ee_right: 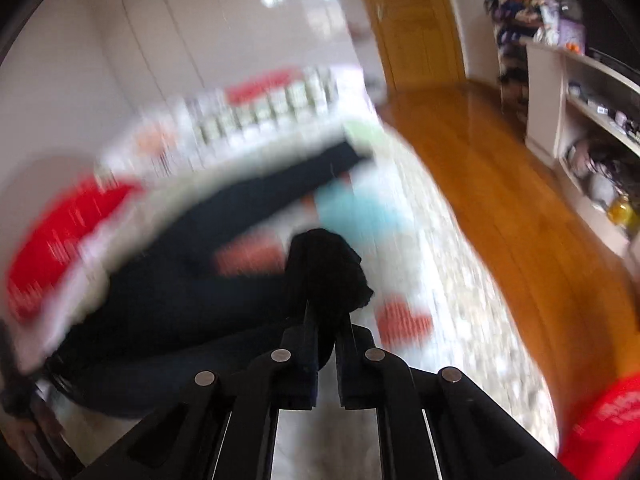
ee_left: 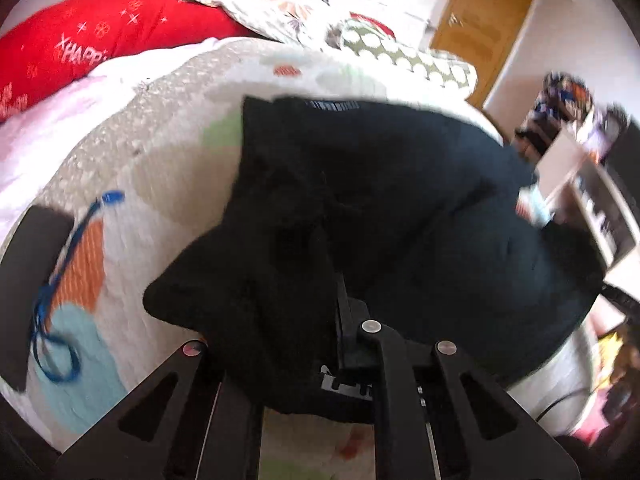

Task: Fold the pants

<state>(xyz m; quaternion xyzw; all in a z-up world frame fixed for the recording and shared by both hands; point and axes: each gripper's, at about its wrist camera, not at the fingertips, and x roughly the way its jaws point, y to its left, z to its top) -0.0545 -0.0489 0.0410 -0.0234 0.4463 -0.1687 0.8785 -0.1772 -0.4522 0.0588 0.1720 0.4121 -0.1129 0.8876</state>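
Hiding left claw: dark pants

Each camera sits on its gripper and looks forward and down along the fingers, close over the bed. The left wrist view faces across the quilt toward red pillows and a door. The right wrist view faces along the bed's edge over the wood floor; both share the pants, quilt, door and shelf.
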